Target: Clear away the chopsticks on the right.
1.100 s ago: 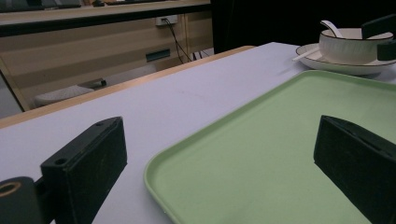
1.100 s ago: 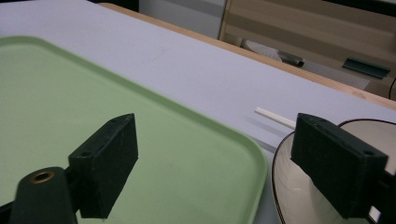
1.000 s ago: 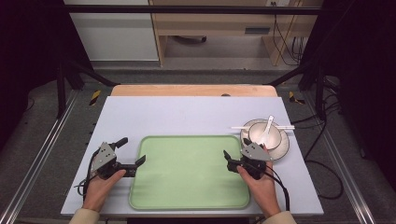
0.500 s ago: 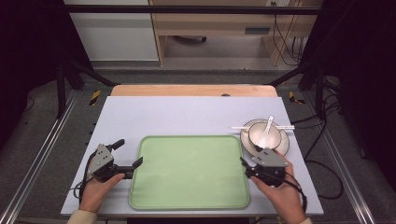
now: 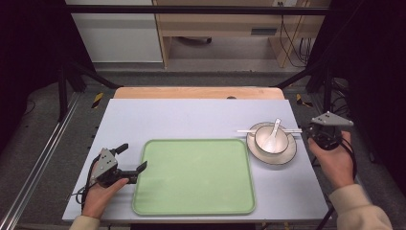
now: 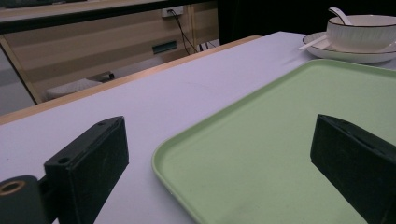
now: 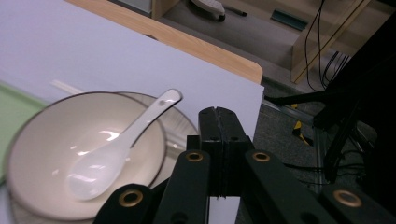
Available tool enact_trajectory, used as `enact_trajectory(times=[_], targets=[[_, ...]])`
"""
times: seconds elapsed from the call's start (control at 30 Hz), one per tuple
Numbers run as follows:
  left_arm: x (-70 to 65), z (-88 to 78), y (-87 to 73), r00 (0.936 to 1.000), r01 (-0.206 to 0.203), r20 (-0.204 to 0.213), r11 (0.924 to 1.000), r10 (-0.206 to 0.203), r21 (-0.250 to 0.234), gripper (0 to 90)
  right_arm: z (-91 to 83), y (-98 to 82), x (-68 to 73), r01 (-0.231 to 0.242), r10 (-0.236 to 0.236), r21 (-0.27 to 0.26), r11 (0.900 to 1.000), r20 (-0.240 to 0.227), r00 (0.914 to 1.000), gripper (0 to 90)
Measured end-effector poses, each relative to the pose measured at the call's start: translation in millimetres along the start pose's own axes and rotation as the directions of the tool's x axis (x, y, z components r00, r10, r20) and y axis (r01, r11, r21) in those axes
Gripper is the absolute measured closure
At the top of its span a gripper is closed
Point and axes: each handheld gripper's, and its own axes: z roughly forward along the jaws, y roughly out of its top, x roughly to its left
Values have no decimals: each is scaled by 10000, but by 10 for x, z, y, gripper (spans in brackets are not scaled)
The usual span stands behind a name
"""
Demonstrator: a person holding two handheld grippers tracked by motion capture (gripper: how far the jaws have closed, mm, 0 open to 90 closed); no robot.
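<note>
pale green, the tray [image 5: 194,177] lies flat on the near half of the white table [image 5: 191,117], and i see my left gripper [image 5: 135,168] just off its left edge, held low in my left hand [image 5: 98,194]. its jaws stand wide apart with nothing between them; in the left gripper view one jaw hangs over bare table and the other over the tray's near corner, without touching it as far as i can tell.

the bowl [image 5: 272,139] sits on a plate [image 5: 285,155] just right of the tray's far right corner, close to it but apart. a white spoon [image 5: 273,134] lies in the bowl, scoop down inside, handle leaning on the far rim. a thin white stick [image 5: 245,131] pokes out from the plate to the left, and i can't make out what it is.

my right gripper [image 5: 311,129] is up beside the right edge of the plate, held in my right hand [image 5: 335,160] at the table's right side. in the right gripper view [image 7: 218,116] the two black jaws are pressed flat together; they have just been closing, and nothing is caught between them. their tips sit just above the plate's rim next to the bowl [image 7: 79,154], with the spoon's handle [image 7: 154,112] pointing towards them.
</note>
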Motion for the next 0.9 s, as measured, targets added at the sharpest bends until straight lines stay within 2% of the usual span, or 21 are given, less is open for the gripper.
enact_trajectory(times=[0.13, 0.17, 0.2, 0.3, 0.33, 0.4, 0.43, 0.53, 0.57, 0.63, 0.7, 0.73, 0.77, 0.9], targets=[[-22, 14, 1, 9999, -38, 132, 10000, 38, 55, 39, 359, 13, -192, -297, 299, 336, 9990, -53, 9995, 900], [-28, 16, 2, 9999, -45, 150, 10000, 44, 60, 40, 566, -23, -262, -542, 550, 624, 9966, -111, 9984, 900], [-33, 19, 2, 9998, -48, 170, 10000, 48, 36, 40, 566, -23, -262, -542, 550, 624, 9966, -111, 9984, 900], [-38, 21, 1, 9997, -78, 223, 9999, 76, 96, 41, 864, -103, -345, -809, 831, 1173, 9898, -136, 9965, 900], [-38, 23, -1, 9997, -77, 233, 9999, 74, 101, 42, 984, -141, -375, -942, 986, 1473, 9846, -227, 9949, 900], [-37, 25, -4, 9997, -59, 240, 9999, 57, 116, 43, 1082, -168, -393, -942, 999, 1703, 9809, -252, 9947, 900], [-36, 28, -7, 9997, -44, 237, 9999, 42, 92, 44, 1164, -183, -419, -869, 907, 1872, 9785, -121, 9958, 900], [-37, 30, -8, 9997, -39, 235, 9999, 36, 108, 45, 1209, -186, -431, -796, 841, 2082, 9748, -132, 9964, 900], [-39, 28, -6, 9997, -49, 244, 9999, 46, 137, 46, 1235, -192, -431, -587, 653, 2485, 9668, -183, 9977, 900], [-42, 29, -5, 9996, -72, 269, 9999, 68, 148, 47, 1238, -194, -425, -531, 608, 2554, 9654, -221, 9979, 900], [-45, 31, -5, 9996, -76, 290, 9999, 72, 150, 49, 1239, -213, -412, -276, 407, 2986, 9540, -378, 9985, 900], [-48, 33, -5, 9995, -74, 300, 9998, 69, 157, 49, 1239, -213, -412, -276, 407, 2986, 9540, -378, 9985, 900], [-50, 33, -5, 9995, -81, 311, 9998, 75, 162, 51, 1230, -223, -395, -166, 305, 3185, 9478, -386, 9988, 900], [-51, 32, -4, 9994, -95, 333, 9999, 91, 134, 54, 1195, -229, -385, -147, 296, 3330, 9428, -399, 9988, 900]])
